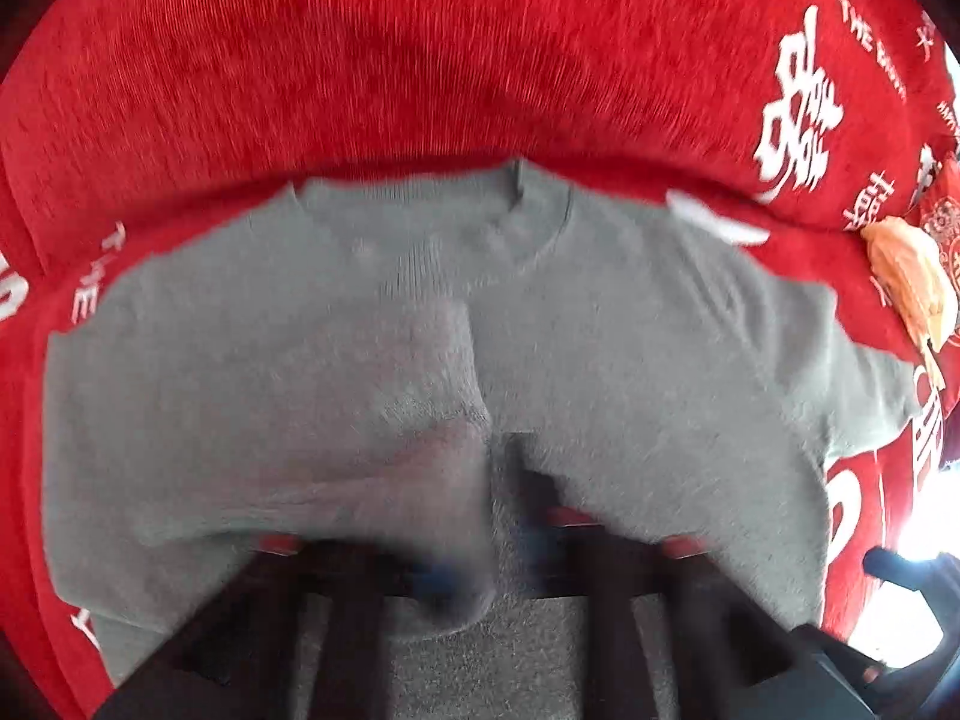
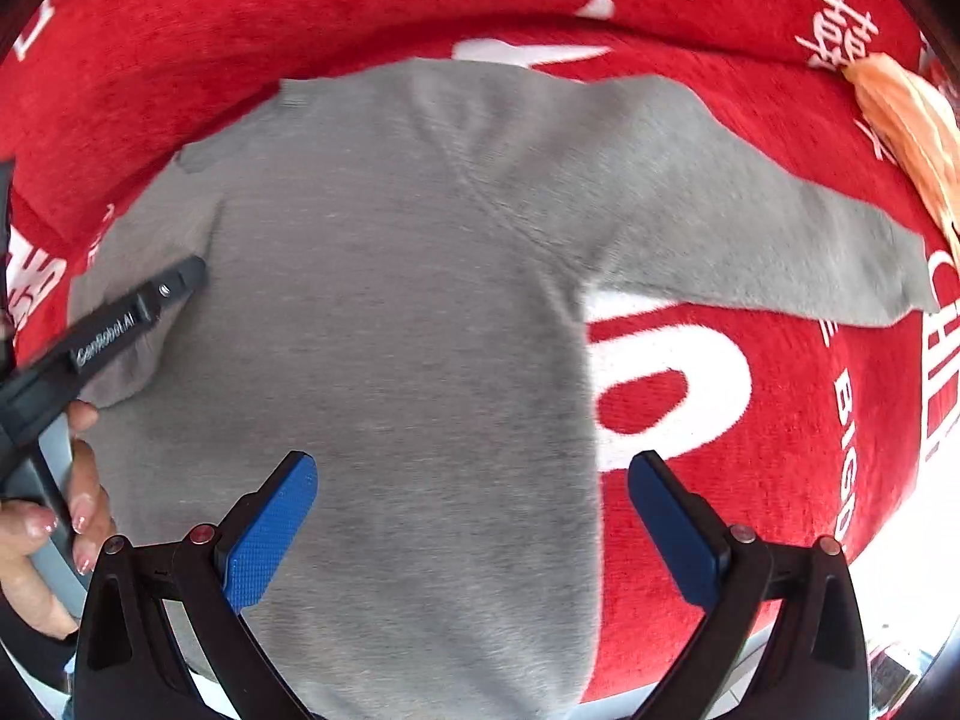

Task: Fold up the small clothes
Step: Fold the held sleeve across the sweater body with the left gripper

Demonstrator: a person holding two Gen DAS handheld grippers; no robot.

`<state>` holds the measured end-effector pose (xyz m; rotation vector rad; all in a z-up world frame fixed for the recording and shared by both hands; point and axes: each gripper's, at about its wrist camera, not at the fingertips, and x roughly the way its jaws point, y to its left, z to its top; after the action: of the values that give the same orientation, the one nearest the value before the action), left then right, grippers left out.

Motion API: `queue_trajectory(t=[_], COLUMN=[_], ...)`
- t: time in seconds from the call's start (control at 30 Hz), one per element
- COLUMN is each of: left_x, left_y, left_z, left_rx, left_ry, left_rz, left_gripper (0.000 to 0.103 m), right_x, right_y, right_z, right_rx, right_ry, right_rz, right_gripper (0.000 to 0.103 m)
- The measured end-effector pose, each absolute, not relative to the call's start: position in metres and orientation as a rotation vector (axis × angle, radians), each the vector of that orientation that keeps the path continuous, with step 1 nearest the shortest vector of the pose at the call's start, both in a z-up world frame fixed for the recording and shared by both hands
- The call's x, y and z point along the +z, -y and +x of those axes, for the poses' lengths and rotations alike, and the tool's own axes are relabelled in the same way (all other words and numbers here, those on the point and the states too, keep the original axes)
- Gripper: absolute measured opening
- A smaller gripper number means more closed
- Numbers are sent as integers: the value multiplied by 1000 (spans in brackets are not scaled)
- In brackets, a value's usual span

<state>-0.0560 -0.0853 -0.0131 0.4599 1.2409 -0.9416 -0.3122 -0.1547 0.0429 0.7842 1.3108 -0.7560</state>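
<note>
A small grey sweater [image 2: 390,300] lies flat on a red blanket [image 2: 750,120], collar at the far side. One sleeve [image 2: 780,252] stretches out to the right. The other sleeve [image 1: 372,408] is folded in across the body. My left gripper [image 1: 486,540] is blurred and low over the sweater; its jaws stand apart and the folded sleeve's cuff drapes over the left finger. From the right wrist view one of its fingers [image 2: 174,285] lies over that folded sleeve. My right gripper [image 2: 474,528] is open above the sweater's right side, one pad over grey cloth, the other over the blanket.
The red blanket [image 1: 420,60] carries large white characters. An orange cloth [image 2: 912,126] lies bunched at the far right, near the outstretched sleeve's cuff. A hand [image 2: 54,540] holds the left gripper at the left edge. The blanket's edge [image 2: 888,570] runs bright at the lower right.
</note>
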Motion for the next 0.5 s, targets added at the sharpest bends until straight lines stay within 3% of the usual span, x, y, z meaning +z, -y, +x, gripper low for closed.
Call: queue_trajectory(t=[0.07,0.33,0.5], left_x=[-3,50,31], left_y=[74,-6,-46], left_z=[-54,0,75], left_rx=[-898,-795,-613], left_ry=[-1193,-1106,-1193], left_rz=[451,458,437], left_gripper=[102,102,102], right_x=[43,68,60], right_y=[157,132,89], right_z=[-309,-234,-155], right_rx=[-753,-571,-412], right_ry=[-1312,-1267,-1275], right_rz=[785,521,227], right_gripper=[103,103,103])
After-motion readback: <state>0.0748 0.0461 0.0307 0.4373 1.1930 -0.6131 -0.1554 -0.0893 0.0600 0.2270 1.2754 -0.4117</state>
